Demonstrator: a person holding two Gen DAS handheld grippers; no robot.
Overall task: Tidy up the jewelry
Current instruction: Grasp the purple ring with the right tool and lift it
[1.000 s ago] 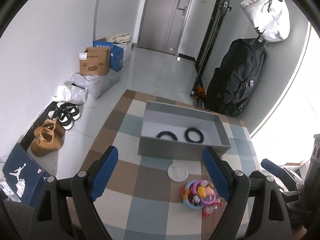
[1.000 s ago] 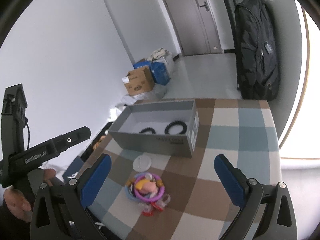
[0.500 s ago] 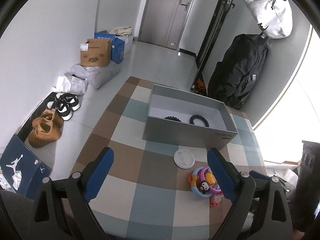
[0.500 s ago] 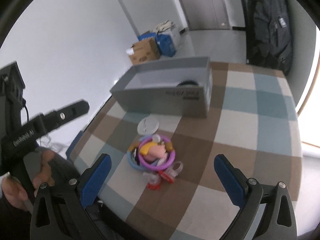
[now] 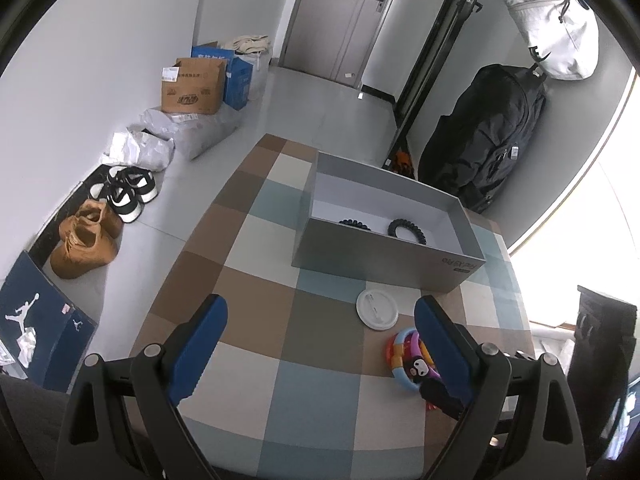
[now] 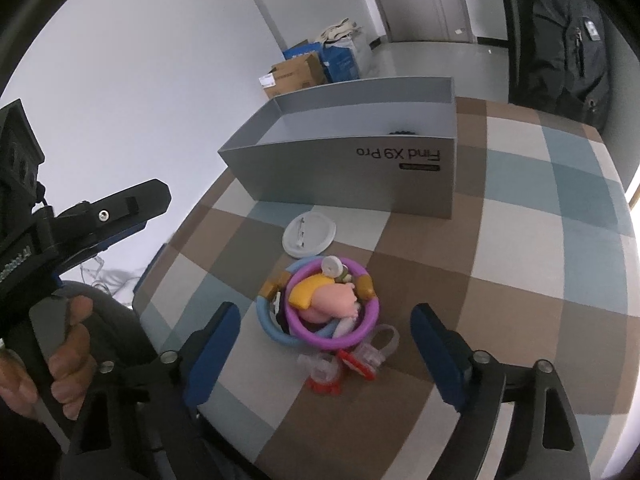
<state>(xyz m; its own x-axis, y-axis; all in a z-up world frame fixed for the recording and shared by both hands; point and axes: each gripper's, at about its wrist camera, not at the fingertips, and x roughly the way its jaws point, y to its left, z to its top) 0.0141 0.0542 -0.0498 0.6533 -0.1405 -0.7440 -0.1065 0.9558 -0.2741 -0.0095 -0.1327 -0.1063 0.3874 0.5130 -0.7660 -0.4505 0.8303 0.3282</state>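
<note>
A pile of colourful jewelry [image 6: 326, 316], purple and blue rings with small charms and clear pieces, is lying on the checked tablecloth [image 6: 520, 248], a little in front of the grey box [image 6: 360, 172]. A round white badge [image 6: 309, 234] is sitting between the pile and the box. Inside the box, two black beaded bracelets [image 5: 406, 231] are resting on its floor, side by side and apart.

The right gripper [image 6: 324, 344] is hanging just over the pile, its jaws spread on either side of it and touching nothing; they have just been closing a little.

The left gripper [image 5: 320, 338] is hovering over bare cloth beside the pile, its jaws released and holding nothing, having just been opening. A hand [image 6: 60, 360] is gripping its handle in the right wrist view.
</note>
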